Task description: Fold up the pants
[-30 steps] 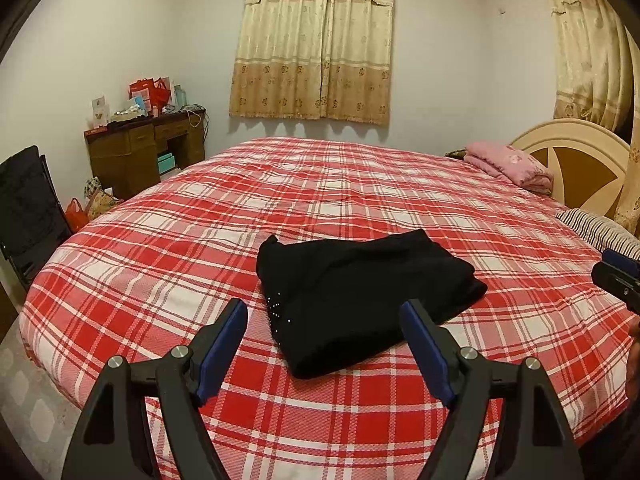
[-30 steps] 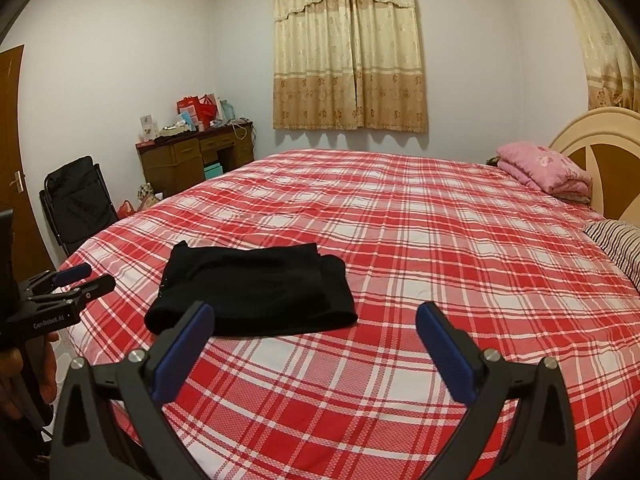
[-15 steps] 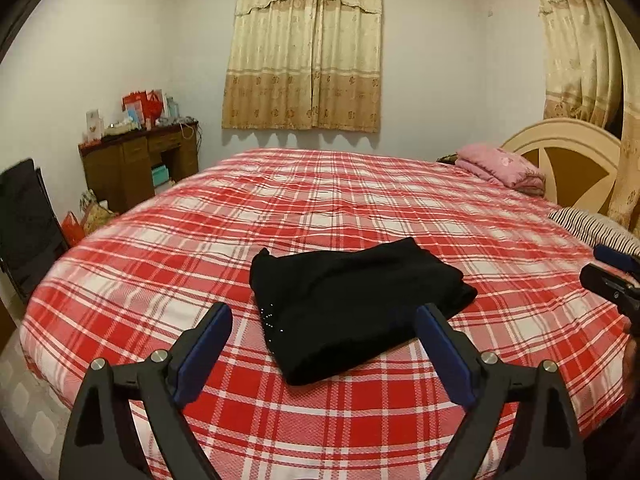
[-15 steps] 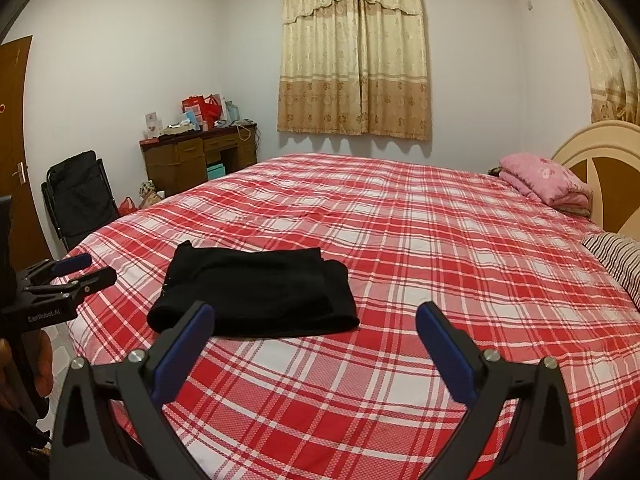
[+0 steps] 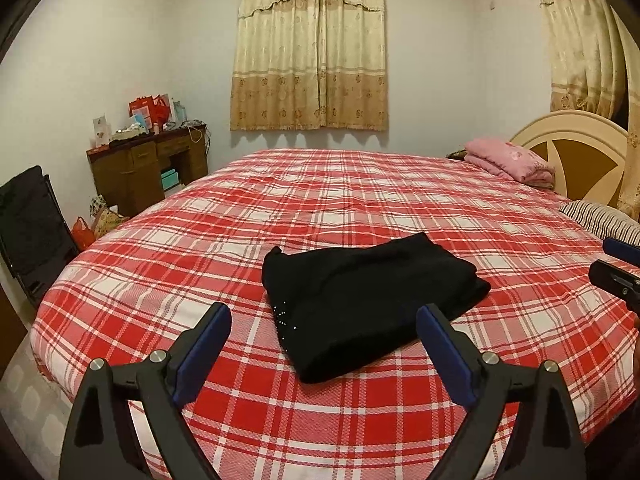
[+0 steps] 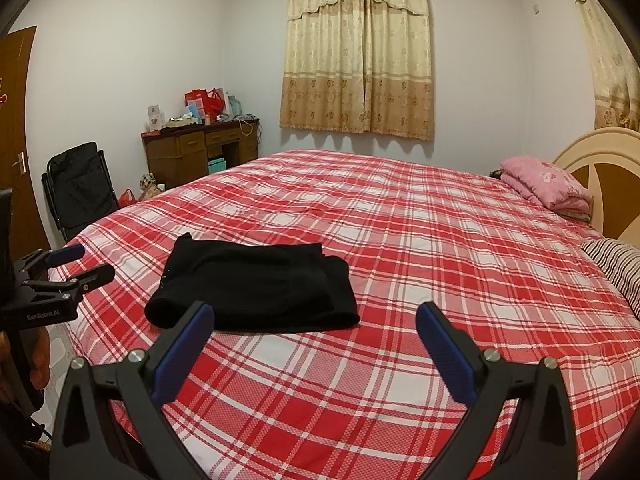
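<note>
Lying as a compact, folded bundle of black cloth, the pants (image 5: 368, 304) are seen on the red-and-white plaid bedspread (image 5: 360, 200), just ahead of the left gripper (image 5: 323, 322) and framed between its two blue-padded fingers. In the right wrist view the same bundle (image 6: 256, 286) is found ahead of and to the left of the right gripper (image 6: 314, 322), partly behind its left finger. Both pairs of jaws are held spread wide, with nothing between them and no contact with the cloth.

The folding step is judged to be finished or very nearly so: several layers are stacked, the outline is roughly rectangular, and a row of small pale studs is visible on the near-left edge. Whether the far right end is tucked square or slightly bunched cannot be told with confidence, since the black fabric hides its own creases.

If a further fold is wanted, the near edge would need to be pinched by both grippers, one at each corner closest to the jaws, and carried away from them over the bundle. If not, only a light pressing or squaring of the edges is called for. Care would be needed that the plaid cover beneath is not caught together with the bottom layer.
</note>
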`<state>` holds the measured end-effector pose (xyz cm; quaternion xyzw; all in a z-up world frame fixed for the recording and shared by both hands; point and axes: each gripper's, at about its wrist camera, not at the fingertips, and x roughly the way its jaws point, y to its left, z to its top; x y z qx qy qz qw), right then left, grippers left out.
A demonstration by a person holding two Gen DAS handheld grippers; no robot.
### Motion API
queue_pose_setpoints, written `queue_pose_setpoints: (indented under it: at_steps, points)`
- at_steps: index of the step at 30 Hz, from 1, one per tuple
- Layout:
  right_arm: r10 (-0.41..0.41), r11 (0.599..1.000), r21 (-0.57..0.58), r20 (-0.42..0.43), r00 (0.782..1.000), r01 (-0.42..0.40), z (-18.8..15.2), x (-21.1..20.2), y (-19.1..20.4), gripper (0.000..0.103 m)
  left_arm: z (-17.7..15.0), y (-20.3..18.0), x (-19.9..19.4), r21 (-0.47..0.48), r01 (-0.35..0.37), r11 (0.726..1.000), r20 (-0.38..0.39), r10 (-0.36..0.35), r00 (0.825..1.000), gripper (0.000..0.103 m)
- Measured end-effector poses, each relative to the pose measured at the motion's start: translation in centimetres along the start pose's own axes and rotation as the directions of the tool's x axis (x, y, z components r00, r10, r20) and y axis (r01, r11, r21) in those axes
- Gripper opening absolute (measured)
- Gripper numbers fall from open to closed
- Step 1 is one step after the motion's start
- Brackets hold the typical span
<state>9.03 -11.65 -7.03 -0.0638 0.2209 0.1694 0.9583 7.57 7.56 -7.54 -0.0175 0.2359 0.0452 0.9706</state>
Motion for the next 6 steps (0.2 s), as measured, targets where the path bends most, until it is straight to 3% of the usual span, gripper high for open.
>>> queue_pose_setpoints:
  at_steps: [6]
  points:
    - [0.003, 1.0, 0.001, -0.007, 1.0, -0.003, -0.33, 0.23, -0.06, 0.103, -0.12, -0.16, 0.17, 0.012, -0.011, 1.0, -0.004, 0.011, 1.0, 0.095]
